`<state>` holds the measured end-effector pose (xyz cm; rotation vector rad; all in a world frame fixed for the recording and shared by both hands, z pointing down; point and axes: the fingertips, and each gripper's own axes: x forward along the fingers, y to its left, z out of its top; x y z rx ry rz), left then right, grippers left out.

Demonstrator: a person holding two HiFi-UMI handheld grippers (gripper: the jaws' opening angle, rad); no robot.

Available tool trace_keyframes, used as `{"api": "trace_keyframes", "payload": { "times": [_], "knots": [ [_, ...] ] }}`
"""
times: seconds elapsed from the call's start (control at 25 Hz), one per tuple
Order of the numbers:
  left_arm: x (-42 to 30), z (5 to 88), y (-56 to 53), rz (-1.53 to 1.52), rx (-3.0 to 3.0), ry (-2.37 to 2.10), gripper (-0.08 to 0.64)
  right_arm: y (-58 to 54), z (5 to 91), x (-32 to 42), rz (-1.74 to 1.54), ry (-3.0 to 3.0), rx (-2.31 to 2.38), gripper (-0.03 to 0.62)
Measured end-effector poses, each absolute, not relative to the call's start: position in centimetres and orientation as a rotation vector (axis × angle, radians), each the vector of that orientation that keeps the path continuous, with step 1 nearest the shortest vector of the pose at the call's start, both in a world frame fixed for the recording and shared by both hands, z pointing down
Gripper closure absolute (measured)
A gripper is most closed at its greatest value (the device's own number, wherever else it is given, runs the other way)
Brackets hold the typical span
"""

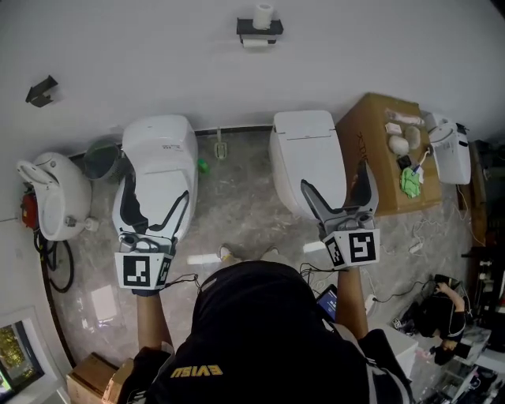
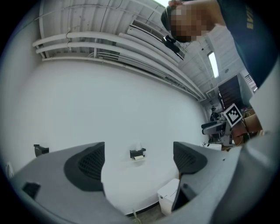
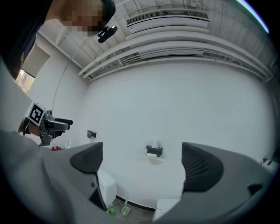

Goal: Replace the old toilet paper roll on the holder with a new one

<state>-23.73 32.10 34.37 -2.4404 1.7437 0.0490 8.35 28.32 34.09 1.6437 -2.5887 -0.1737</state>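
Observation:
A black holder (image 1: 259,30) hangs on the white wall far ahead, with a full white roll (image 1: 263,14) standing on its top and a thin roll (image 1: 255,43) hanging under it. Both grippers are held out level, well short of the wall. My left gripper (image 1: 158,188) is open and empty over the left toilet. My right gripper (image 1: 334,177) is open and empty over the right toilet. In the left gripper view the holder (image 2: 138,153) shows small between the wide-apart pads (image 2: 85,166). It shows just as small in the right gripper view, the holder (image 3: 154,151) between the pads (image 3: 201,165).
Two white toilets (image 1: 158,166) (image 1: 308,158) stand against the wall below the holder, with a toilet brush (image 1: 220,148) and a green bottle (image 1: 203,166) between them. A cardboard box (image 1: 371,150) with small items stands at the right. Another black wall fitting (image 1: 41,91) is at the left.

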Motion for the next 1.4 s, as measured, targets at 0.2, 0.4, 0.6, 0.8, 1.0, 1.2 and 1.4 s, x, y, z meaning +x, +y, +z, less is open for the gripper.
{"api": "trace_keyframes", "payload": {
  "times": [0.2,0.4,0.6,0.8,1.0,1.2,1.4],
  "knots": [
    [-25.4,34.8,32.3,0.007,-2.447,1.696,0.083,29.3,33.7,6.3,-0.166,-2.574,1.657,0.04],
    [-28.1,35.6,31.5,-0.032,-2.421,1.722,0.083,28.7,34.2,5.1,-0.181,-2.528,1.67,0.04],
    [-28.1,36.5,29.6,-0.045,-2.435,1.734,0.083,27.2,35.2,6.5,-0.142,-2.507,1.703,0.04],
    [-26.7,35.5,25.7,-0.046,-2.318,1.828,0.083,23.4,35.6,7.7,-0.114,-2.555,1.696,0.04],
    [-24.3,35.5,20.8,-0.029,-2.355,1.792,0.084,17.6,36.0,8.2,-0.092,-2.61,1.66,0.04],
    [-19.7,34.9,14.4,-0.058,-2.375,1.764,0.084,11.4,36.2,10.0,-0.094,-2.641,1.589,0.041],
    [-15.9,34.8,9.7,-0.09,-2.385,1.778,0.084,6.4,36.5,11.8,-0.113,-2.667,1.482,0.041]
  ]
}}
